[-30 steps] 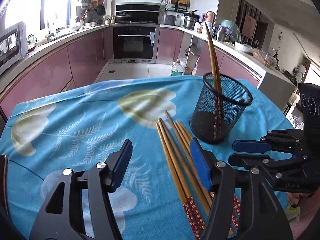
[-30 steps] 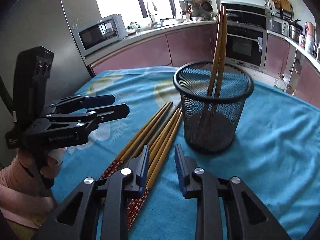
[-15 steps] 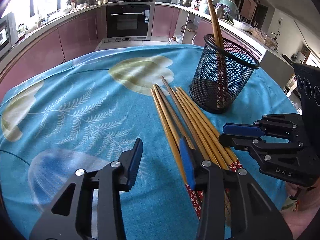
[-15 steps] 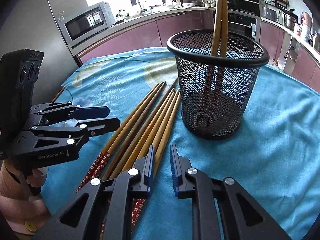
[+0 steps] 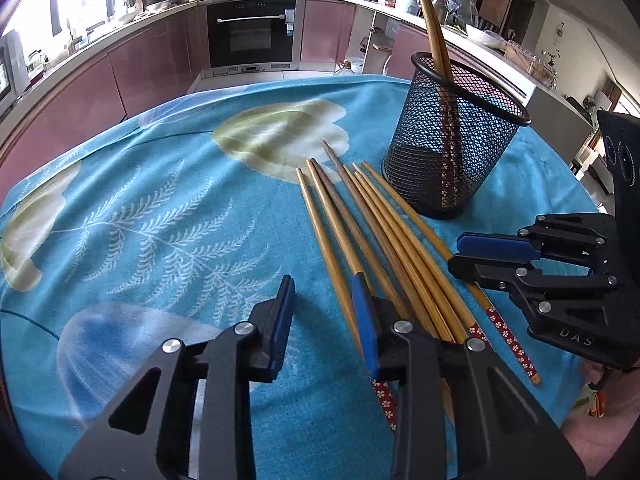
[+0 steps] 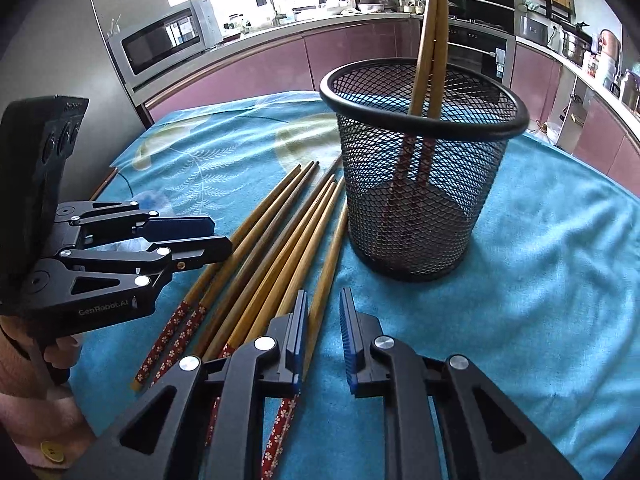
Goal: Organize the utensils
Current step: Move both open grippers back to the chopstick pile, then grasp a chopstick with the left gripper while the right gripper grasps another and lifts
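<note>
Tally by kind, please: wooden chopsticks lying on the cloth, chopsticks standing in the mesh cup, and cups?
Wooden chopsticks lying on the blue cloth: 6
Wooden chopsticks standing in the black wire-mesh cup: 2
Black wire-mesh cup: 1
Total: 9

Chopsticks (image 5: 372, 232) lie on the tablecloth (image 5: 160, 220) beside the mesh holder (image 5: 452, 152).

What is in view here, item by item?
Loose chopsticks: about seven, wooden with red flowered ends, lying on the cloth beside the cup.
Mesh cup: one, black, upright on the cloth.
Chopsticks in cup: two, wooden, standing tilted.
Tablecloth: one, blue with leaf print, covering the table.
Microwave: one, silver, on the counter.
Oven: one, black, built in.
Left gripper: black, blue pads; open, just been closing, grips nothing.
Right gripper: same.
</note>
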A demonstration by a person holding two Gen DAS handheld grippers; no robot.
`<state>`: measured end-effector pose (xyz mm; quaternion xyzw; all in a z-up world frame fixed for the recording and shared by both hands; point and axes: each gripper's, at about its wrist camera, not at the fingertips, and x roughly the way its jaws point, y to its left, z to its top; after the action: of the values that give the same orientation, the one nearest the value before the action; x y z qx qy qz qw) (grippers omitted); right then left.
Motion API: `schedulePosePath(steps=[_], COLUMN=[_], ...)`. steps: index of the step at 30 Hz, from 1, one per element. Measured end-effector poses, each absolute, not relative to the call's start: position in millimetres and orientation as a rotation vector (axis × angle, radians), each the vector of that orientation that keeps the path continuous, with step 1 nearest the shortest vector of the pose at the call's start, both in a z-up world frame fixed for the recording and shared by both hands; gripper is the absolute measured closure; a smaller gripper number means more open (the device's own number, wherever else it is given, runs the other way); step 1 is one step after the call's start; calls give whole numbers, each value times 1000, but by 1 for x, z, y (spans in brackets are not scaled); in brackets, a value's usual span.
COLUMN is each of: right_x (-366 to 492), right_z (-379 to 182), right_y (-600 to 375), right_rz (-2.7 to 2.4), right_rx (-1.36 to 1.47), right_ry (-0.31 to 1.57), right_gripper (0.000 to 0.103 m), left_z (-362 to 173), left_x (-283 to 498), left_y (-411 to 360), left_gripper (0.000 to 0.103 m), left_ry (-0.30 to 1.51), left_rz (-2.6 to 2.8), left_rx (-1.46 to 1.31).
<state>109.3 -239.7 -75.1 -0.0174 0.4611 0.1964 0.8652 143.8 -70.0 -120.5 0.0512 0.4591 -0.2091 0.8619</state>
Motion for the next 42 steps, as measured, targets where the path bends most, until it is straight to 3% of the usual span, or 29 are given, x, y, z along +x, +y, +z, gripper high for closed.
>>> schedulePosePath(steps=[9,18,26,42], right_x=[120,124,111,79], right_z=[-79,-79,-66,-4], right_y=[-229,-237,-247,-269], right_rz=[379,409,451,563], right_rx=[-73,15,47,110], right_ry=[955,964,931,739], right_gripper=[88,96,97,97], left_z=[-125,-126,-116,-45], left_x=[160,165,152,114], left_y=[-83,-81,-70,-39], left_gripper=[75,95,96,96], left_ry=[973,986,963,822], left_rz=[-429,-416,-434,-542], left_rx=[157,111,43,-91])
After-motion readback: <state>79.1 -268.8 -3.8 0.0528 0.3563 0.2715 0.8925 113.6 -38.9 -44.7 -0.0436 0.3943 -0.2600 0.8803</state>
